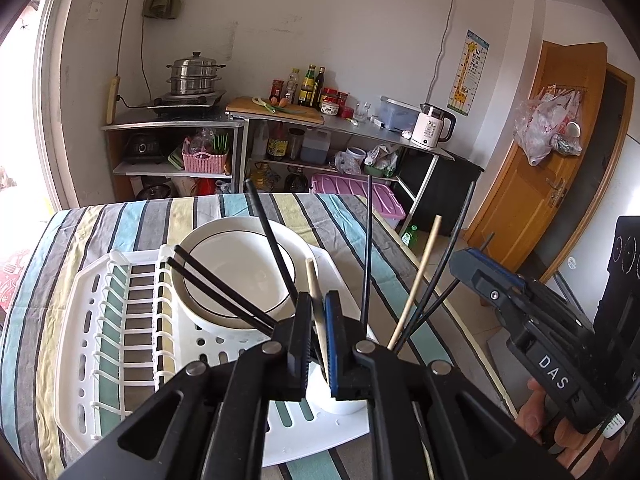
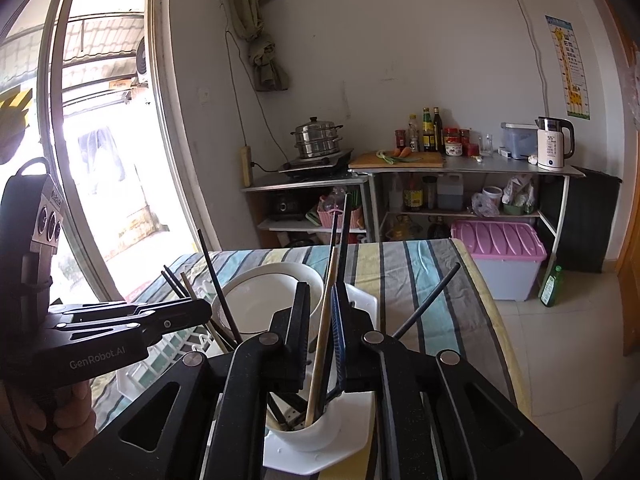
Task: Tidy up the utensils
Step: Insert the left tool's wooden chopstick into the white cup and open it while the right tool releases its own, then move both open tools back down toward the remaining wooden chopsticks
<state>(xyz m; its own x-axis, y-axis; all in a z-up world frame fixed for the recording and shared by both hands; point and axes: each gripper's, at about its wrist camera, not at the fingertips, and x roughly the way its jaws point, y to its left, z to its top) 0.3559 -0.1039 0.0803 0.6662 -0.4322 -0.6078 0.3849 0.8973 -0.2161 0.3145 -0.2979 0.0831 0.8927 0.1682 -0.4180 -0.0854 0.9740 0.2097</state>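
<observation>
Here, close at the bottom centre of the left wrist view, the left claw is nearly shut on a pale wooden chopstick standing between its pads. In the right wrist view the right claw sits a little apart around a second pale wooden chopstick and thin black chopsticks; its pads do not seem to press them.

Both sticks drop into a small white round cup holder at the corner of the white plastic dish rack, low in the frame. More black chopsticks fan out of it at odd angles.

These utensils look light, stiff and smooth, so likely to slide or pivot in a grip; holding mid-shaft, above the cup rim, seems safest. The splayed sticks crowd the cup and could snag or be knocked out.

Just beyond, a white bowl with a dark rim line leans in the rack, fragile and near the claws. The rack rests on a striped cloth-covered tabletop. Further back, in the upper half, stand metal shelves with a steel steamer pot, bottles and a white kettle.
</observation>
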